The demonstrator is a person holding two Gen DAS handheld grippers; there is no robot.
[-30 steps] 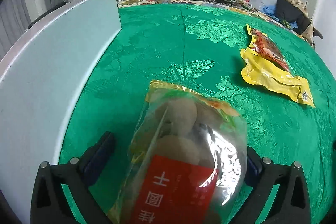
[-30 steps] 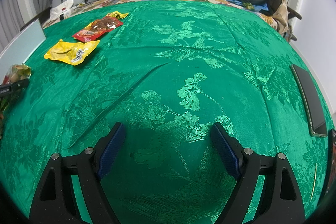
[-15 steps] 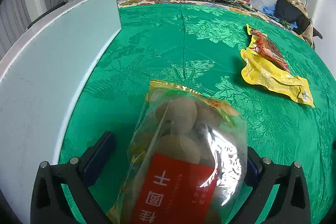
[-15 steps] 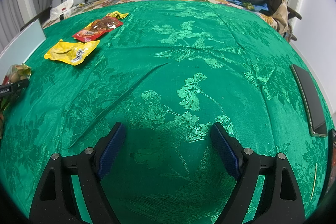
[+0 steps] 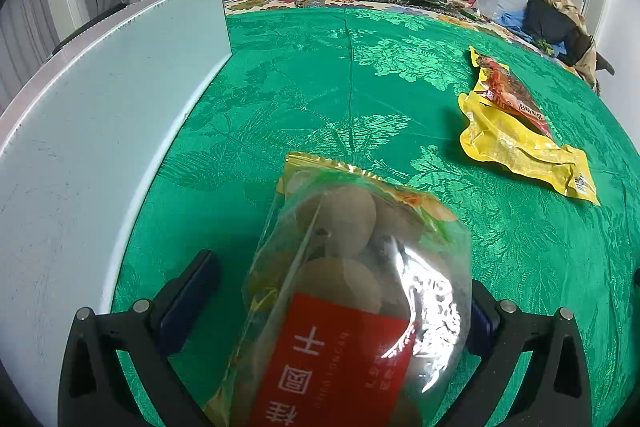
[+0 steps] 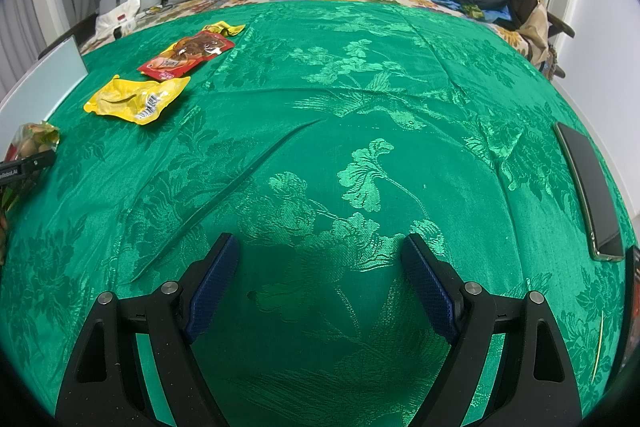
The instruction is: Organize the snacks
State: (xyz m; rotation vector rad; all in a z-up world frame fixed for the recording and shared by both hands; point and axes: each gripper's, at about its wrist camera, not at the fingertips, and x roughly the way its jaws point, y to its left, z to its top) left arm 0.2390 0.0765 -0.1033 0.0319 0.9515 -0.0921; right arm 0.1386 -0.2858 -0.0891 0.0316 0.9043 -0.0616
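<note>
Left gripper: fingers spread wide, clear bag of round brown snacks lying between them; left pad apart from the bag, right pad hidden behind it, so grip not confirmed.
Bag position: on the green cloth near its left edge, just beside the white board.
Bag long axis: along the gripper's fingers, crimped gold seal pointing away toward the cushions.
Right gripper: released, nothing between the pads, over bare cloth near the front edge.
Other snacks: yellow pouch with red pouch overlapping its far end, to the right of the bag.
Nearer hand: left, judged from both views.
Writing: red label on the bag, large white Chinese characters, small print illegible; barcode on yellow pouch.
</note>
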